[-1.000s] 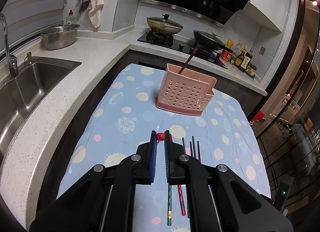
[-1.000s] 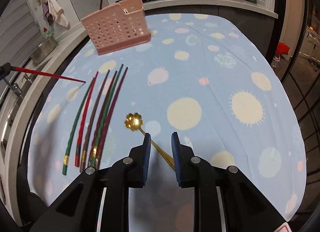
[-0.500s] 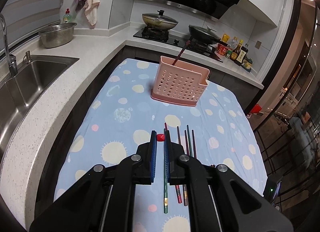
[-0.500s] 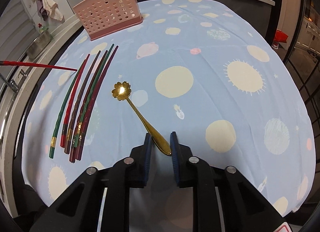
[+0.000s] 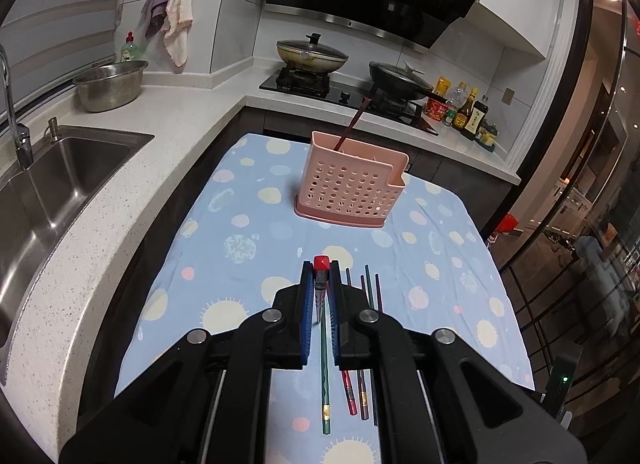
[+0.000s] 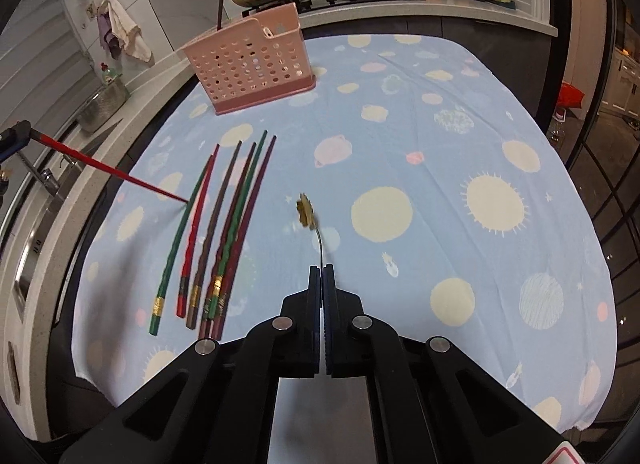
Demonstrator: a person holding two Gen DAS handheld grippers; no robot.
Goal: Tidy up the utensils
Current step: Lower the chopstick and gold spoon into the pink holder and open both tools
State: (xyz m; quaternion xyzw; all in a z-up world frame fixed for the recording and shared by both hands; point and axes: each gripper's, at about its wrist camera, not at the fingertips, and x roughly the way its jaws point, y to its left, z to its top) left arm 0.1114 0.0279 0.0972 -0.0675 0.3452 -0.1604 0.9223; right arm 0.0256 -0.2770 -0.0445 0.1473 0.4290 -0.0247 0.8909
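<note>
My right gripper is shut tight on the gold spoon and holds it just above the cloth. My left gripper is shut on a red chopstick. I should lift the spoon slowly, keep it from swinging, and drop it in the pink basket.

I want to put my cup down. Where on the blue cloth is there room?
Free: the wide cloth right of the gold spoon, out to the table edge. Crowded: the left side, where chopsticks lie below the pink basket.
</note>
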